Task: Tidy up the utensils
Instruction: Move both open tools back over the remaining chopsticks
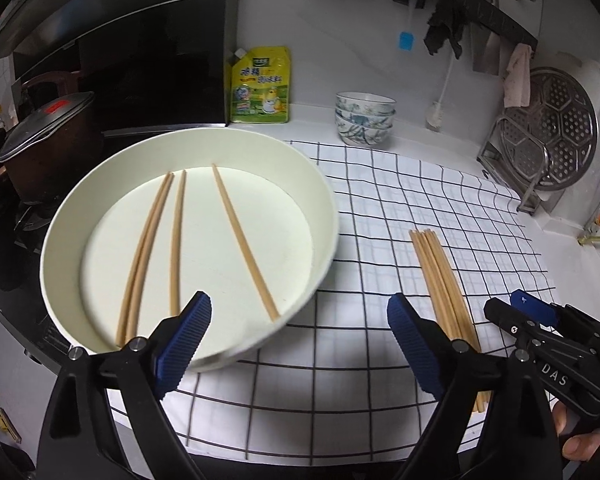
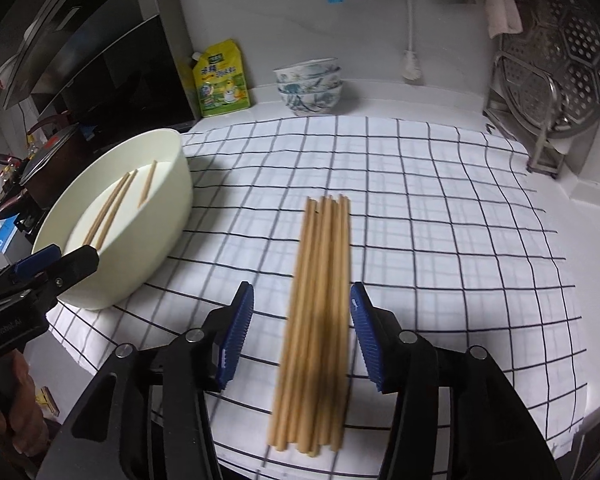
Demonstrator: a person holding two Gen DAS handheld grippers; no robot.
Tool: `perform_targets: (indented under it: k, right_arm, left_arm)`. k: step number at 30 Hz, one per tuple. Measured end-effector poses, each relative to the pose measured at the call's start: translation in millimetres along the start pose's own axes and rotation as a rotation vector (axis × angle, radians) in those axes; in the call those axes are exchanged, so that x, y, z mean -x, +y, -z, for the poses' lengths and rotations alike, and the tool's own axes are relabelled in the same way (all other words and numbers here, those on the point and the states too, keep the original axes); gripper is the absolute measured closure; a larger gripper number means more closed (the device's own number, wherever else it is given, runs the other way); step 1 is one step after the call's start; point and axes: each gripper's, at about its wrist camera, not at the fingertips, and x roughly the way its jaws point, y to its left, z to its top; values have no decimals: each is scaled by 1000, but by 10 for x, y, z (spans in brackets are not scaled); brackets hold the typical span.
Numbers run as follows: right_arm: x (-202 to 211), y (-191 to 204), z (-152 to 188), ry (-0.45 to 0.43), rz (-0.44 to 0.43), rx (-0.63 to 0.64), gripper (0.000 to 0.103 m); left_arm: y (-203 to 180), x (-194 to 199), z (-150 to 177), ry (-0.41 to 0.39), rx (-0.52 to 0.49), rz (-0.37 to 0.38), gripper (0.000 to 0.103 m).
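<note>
Here: four chopsticks (image 1: 172, 240) in basin (image 1: 324, 200); bundle (image 2: 320, 312) uncountable; left gripper (image 1: 300, 336), right gripper (image 2: 302, 332) agape, empty.

The left gripper (image 1: 300, 320) is pointing steeply downward with its jaws standing wide apart and nothing between them. The right gripper (image 2: 302, 320) is also tilting downward, its jaws parted and pressing on nothing. Each is showing at the edge of the other's view, a person's hand (image 2: 22, 412) wrapping the left handle, fingers (image 1: 580, 446) curling under the right.
</note>
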Motion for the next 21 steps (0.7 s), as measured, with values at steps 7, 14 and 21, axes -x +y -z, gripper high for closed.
perform_targets:
  k: [7, 14, 21]
  right_arm:
    - [-23, -273, 129, 26, 39, -25, 53]
    - [-118, -436, 204, 53, 63, -34, 53]
    - [-266, -418, 230, 78, 63, -9, 53]
  left_arm:
    - [-309, -25, 53, 25, -41, 38, 13]
    - [-532, -116, 134, 58, -77, 58, 13]
    - [-603, -251, 218, 97, -85, 50, 13]
